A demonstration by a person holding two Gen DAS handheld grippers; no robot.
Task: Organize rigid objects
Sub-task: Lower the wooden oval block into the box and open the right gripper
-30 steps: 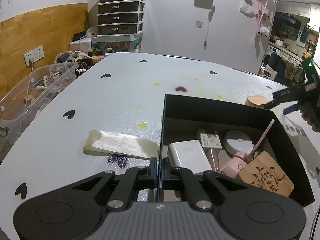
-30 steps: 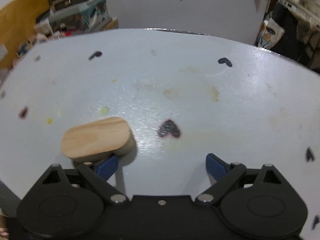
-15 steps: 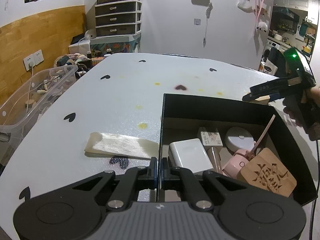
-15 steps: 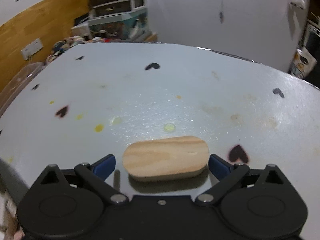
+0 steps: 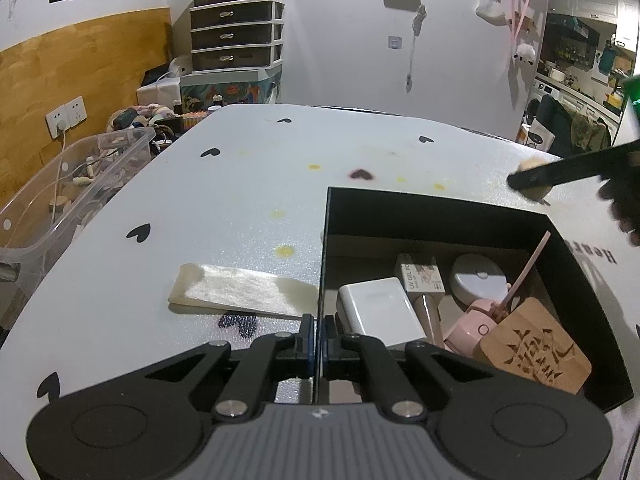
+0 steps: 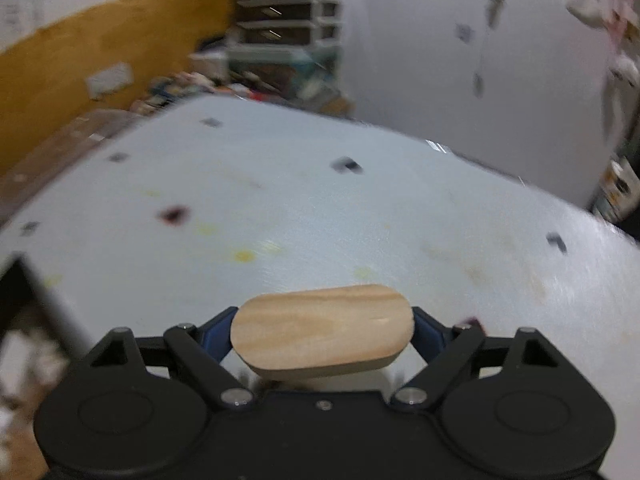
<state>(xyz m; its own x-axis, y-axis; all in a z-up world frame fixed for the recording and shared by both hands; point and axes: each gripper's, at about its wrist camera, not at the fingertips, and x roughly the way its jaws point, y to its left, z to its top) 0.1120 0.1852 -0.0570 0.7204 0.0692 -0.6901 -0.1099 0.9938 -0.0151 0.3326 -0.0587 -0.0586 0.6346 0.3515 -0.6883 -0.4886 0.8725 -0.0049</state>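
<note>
Pale tabletop (image 5: pixel 248 184) printed with small black hearts and spotted with yellow stains, backed by a white wall and a stack of drawers (image 5: pixel 236 34); clear plastic bin (image 5: pixel 76 184) off the left edge. Black box (image 5: pixel 432 212) open on the table's near right part, containing a white charger block (image 5: pixel 378 310), a UV gel tube (image 5: pixel 420 280), a round white case (image 5: pixel 478 282), a pink item (image 5: pixel 468 326) with a thin pink stick, and a carved wooden coaster (image 5: pixel 534 350). Flat pale strip (image 5: pixel 244 290) lying just left of the box. Left gripper (image 5: pixel 318 334) pinched shut on the box's left wall, holding it. Right gripper (image 6: pixel 322 330) beyond the box's far right corner, jaws just closing, blue pads pressed on both ends of an oval wooden block (image 6: pixel 322 326). Block clamped and apparently just clear of the tabletop. Right wrist view motion-blurred.
</note>
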